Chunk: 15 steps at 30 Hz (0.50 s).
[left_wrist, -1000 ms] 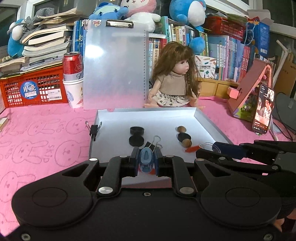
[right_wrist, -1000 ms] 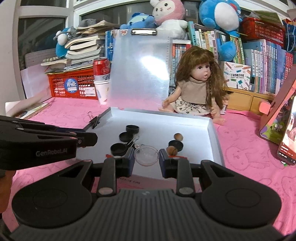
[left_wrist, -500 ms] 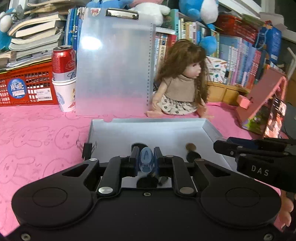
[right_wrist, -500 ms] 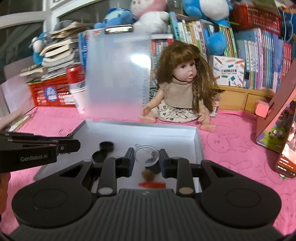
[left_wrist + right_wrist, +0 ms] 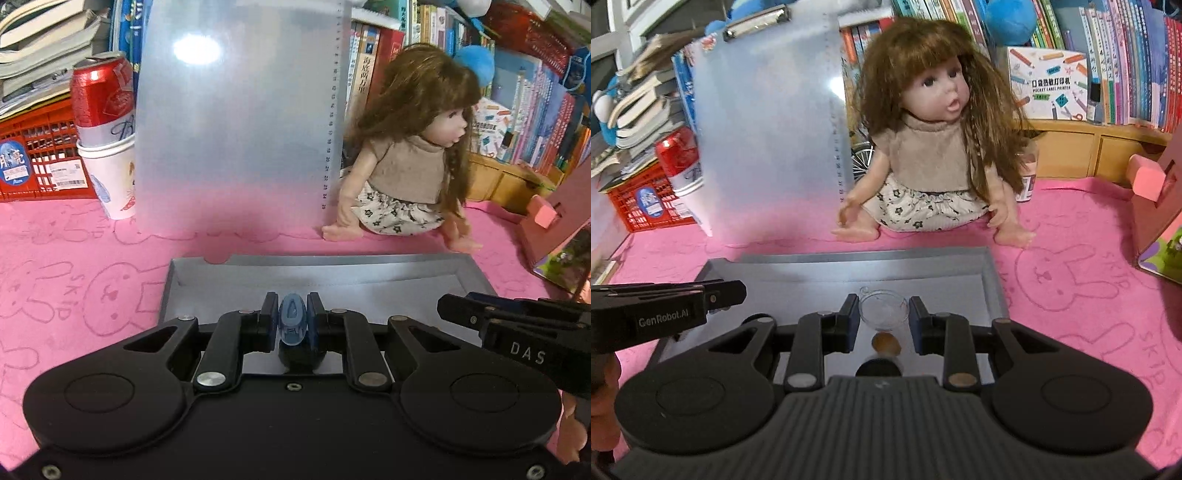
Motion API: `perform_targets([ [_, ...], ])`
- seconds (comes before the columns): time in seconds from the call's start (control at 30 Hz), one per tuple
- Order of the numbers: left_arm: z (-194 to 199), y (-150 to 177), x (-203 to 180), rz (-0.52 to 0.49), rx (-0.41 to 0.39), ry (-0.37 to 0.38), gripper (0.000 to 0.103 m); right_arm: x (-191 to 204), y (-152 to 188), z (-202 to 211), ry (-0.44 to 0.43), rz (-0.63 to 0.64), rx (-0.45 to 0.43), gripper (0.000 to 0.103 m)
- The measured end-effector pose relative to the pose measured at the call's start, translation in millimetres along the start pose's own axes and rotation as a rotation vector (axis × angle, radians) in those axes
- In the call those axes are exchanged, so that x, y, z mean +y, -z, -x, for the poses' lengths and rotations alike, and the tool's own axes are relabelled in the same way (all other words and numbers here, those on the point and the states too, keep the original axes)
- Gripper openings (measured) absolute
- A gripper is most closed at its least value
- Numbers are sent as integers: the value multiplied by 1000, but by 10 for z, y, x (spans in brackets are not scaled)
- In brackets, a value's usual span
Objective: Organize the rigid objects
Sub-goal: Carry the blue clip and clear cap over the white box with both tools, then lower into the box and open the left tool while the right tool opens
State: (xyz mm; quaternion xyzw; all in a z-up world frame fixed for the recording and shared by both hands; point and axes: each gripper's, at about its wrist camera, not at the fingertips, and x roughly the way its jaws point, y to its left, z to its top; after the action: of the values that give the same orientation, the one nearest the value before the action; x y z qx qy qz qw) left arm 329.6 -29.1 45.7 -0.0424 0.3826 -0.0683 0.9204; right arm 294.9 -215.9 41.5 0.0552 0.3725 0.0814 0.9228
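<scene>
My left gripper point(image 5: 291, 321) is shut on a small blue clip point(image 5: 291, 319), held over the grey tray point(image 5: 332, 269); a black round piece point(image 5: 301, 358) shows just below the clip. In the right wrist view my right gripper point(image 5: 883, 314) is shut on a clear round lid point(image 5: 883, 309) above the same tray point(image 5: 849, 266). Below the lid lie a brown nut point(image 5: 885, 342) and a black cap point(image 5: 879, 369) on the tray floor. The left gripper point(image 5: 713, 295) reaches in from the left; the right gripper point(image 5: 461, 306) shows at the right of the left wrist view.
A doll point(image 5: 934, 147) sits behind the tray on the pink cloth. A frosted clipboard point(image 5: 236, 118) leans upright beside it. A red can point(image 5: 99, 96) stands in a paper cup, with a red crate point(image 5: 33, 155) at left. Books line the back; a pink stand point(image 5: 1160, 206) is at right.
Both grippers have moved forward over the tray toward its far wall, each keeping its object. The caps and nuts have slid down out of the left wrist view.
</scene>
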Motion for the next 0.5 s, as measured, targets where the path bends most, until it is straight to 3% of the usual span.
perform_targets([
  [0.5,-332,13,-93,-18,32,-26,16,-13,31,-297,35,4,39,34],
])
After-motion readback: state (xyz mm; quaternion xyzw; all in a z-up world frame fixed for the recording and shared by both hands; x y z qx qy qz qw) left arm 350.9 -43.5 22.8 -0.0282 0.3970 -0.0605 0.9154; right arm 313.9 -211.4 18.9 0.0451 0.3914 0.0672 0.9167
